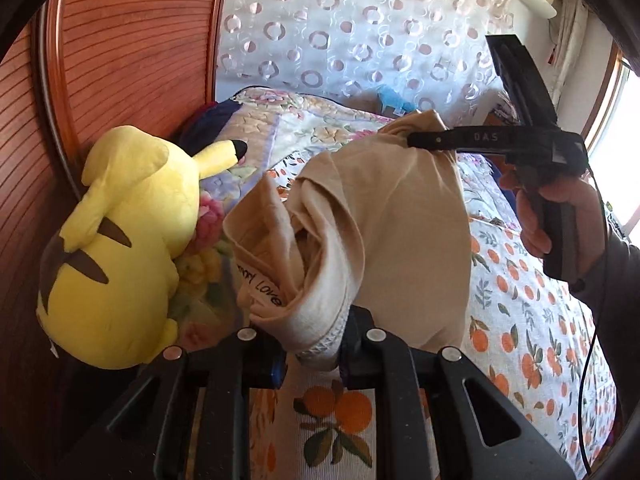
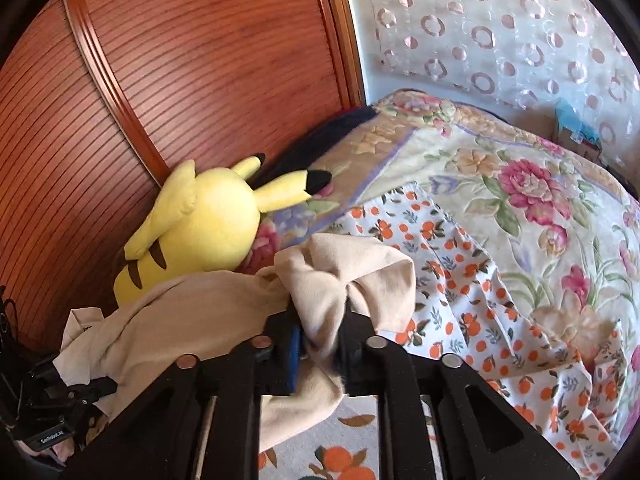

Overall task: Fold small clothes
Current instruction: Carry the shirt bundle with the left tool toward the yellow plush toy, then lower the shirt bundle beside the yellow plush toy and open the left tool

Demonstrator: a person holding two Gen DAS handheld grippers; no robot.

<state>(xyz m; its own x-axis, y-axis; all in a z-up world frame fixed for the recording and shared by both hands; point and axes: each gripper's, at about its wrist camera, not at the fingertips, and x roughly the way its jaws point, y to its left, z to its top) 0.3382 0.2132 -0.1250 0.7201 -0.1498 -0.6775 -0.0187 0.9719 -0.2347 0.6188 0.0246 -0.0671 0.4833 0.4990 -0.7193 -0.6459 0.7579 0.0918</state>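
Bed: we see the orange-print sheet (image 2: 460, 280) across the lower right of both views, with the floral quilt (image 2: 520, 184) over it toward the upper right of the right wrist view; this looks to us like the folding surface.
Headboard: the ribbed wooden headboard (image 2: 180, 80) fills the upper left of both frames.
Plush: a yellow plush toy (image 1: 120, 248) lies at the left of the left wrist view, against the headboard and just beside the cloth.
Garment: the beige garment (image 1: 380, 220) hangs in the centre of the left wrist view, lifted off the sheet between our two tools; it is bunched and twisted, with a printed label showing near its lower edge.
Left gripper: the left gripper (image 1: 312, 354), at the bottom centre of its own view, has its jaws closed on a lace-trimmed hem of the garment.
Right gripper: the right gripper (image 2: 320, 350) is clamped on a wad of the same cloth at the bottom centre of its view; from the left wrist view we see it at the right, pinching the garment's upper corner.
Done so far: we judge the piece picked up and held at two points, nothing more.
Left to do: no neat fold shows anywhere; we reckon spreading it flat, making each fold and setting it down all remain.
Other clothes: we cannot tell whether more pieces wait.
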